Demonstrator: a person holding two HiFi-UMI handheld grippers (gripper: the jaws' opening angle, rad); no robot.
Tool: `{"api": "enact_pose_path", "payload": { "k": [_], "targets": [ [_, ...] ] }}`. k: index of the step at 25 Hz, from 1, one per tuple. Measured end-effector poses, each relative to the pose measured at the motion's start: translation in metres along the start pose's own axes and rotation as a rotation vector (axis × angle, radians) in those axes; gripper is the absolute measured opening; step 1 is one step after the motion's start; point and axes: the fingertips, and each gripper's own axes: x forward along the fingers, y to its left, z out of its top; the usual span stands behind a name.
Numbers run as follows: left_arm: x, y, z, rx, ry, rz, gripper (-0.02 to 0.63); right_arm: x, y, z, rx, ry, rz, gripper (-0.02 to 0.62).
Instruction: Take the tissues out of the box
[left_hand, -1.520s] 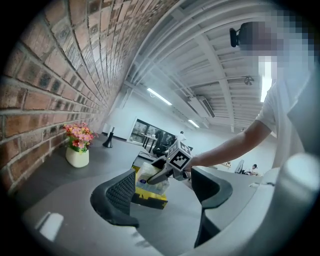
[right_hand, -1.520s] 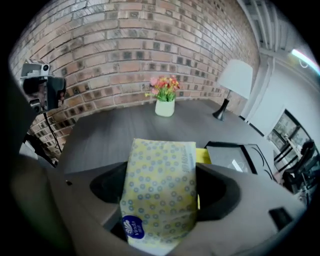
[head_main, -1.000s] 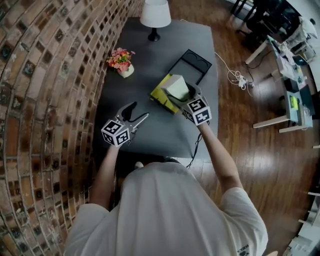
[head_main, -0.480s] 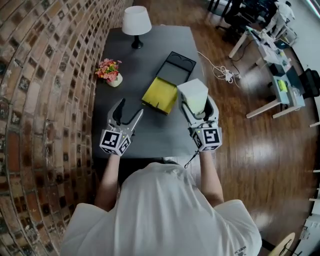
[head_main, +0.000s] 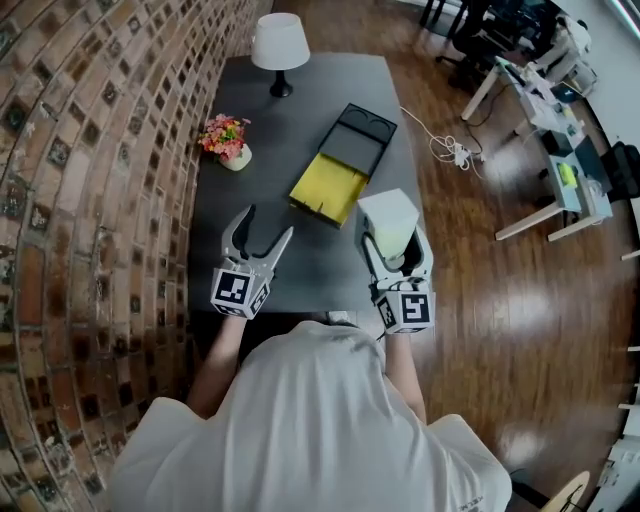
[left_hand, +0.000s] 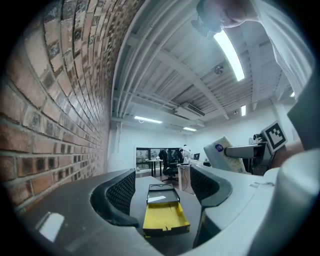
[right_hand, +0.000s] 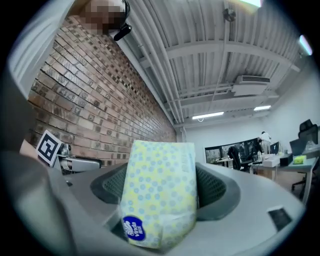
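Note:
The tissue pack (head_main: 390, 222), pale with yellow and blue dots, is held up in the air in my right gripper (head_main: 392, 242), which is shut on it over the table's near right edge. In the right gripper view the pack (right_hand: 160, 190) fills the gap between the jaws. The open box (head_main: 328, 190) lies on the table with its yellow tray bare and its black lid (head_main: 362, 132) behind it. My left gripper (head_main: 268, 224) hovers open and holds nothing, to the left of the box. Between its jaws the left gripper view shows the yellow tray (left_hand: 162, 219).
A dark grey table (head_main: 305, 265) stands against a brick wall (head_main: 90, 200). A white lamp (head_main: 278, 45) is at its far end and a small flower pot (head_main: 228, 140) at its left side. White cables (head_main: 450, 150) lie on the wooden floor to the right.
The right gripper has lifted the tissue pack off the yellow box and carried it back toward the near right edge of the table. The left gripper has hardly moved.

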Motion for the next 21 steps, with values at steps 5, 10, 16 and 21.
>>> {"api": "enact_pose_path", "payload": {
  "k": [5,10,16,21],
  "targets": [
    [-0.002,0.004,0.004,0.024,-0.021,0.045,0.331,0.005,0.005,-0.008,-0.027,0.007,0.007,0.411],
    [-0.002,0.006,0.012,0.025,-0.041,0.072,0.33,0.012,0.002,-0.001,-0.078,0.003,0.006,0.411],
    [-0.007,0.005,0.012,0.066,-0.043,0.113,0.33,0.016,-0.005,0.004,-0.095,0.0,0.003,0.411],
    [-0.012,0.008,0.015,0.043,-0.053,0.157,0.33,0.012,-0.013,0.001,-0.084,0.012,-0.016,0.41]
  ]
}}
